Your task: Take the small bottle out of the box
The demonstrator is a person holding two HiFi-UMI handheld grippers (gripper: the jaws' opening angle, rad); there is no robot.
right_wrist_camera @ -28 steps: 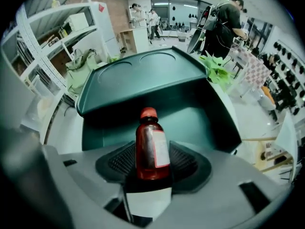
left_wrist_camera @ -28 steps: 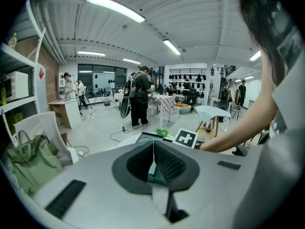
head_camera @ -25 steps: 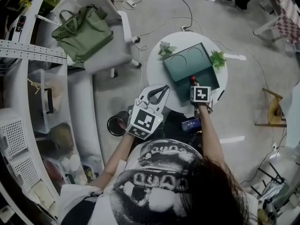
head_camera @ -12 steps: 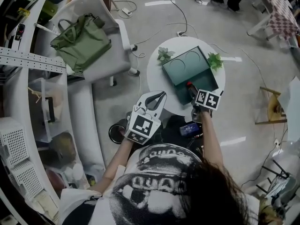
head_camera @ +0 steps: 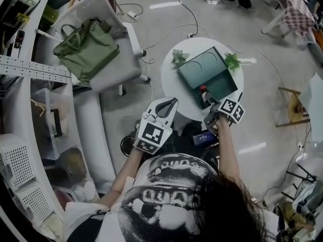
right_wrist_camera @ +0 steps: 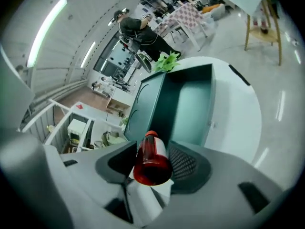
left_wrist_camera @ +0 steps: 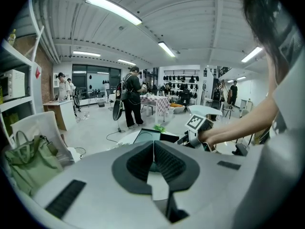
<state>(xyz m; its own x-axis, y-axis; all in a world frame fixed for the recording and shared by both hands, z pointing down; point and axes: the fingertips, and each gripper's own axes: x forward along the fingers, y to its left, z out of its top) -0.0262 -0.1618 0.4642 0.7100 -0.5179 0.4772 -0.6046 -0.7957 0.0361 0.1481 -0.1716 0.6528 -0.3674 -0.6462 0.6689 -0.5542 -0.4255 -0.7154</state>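
**Head view:** the small bottle (head_camera: 204, 91) is mostly hidden by the right gripper (head_camera: 208, 103). Only its red top shows, at the 6 o'clock edge of the open green box (head_camera: 202, 69) on the round table (head_camera: 171, 82). Two plants (head_camera: 178, 56) flank the box at 10 and 2 o'clock. The left gripper (head_camera: 168, 105) hangs at the table's 7 o'clock edge.

**Left gripper view:** jaws pressed together, empty, blocking most of the box.

**Right gripper view:** jaws clamped on the bottle, base toward the camera, cap toward the box.

Head view looks steeply down from overhead onto the round white table (head_camera: 171, 84) and green box (head_camera: 202, 69). Left gripper view faces level across the room. Right gripper view sits close over that box, common to all three.
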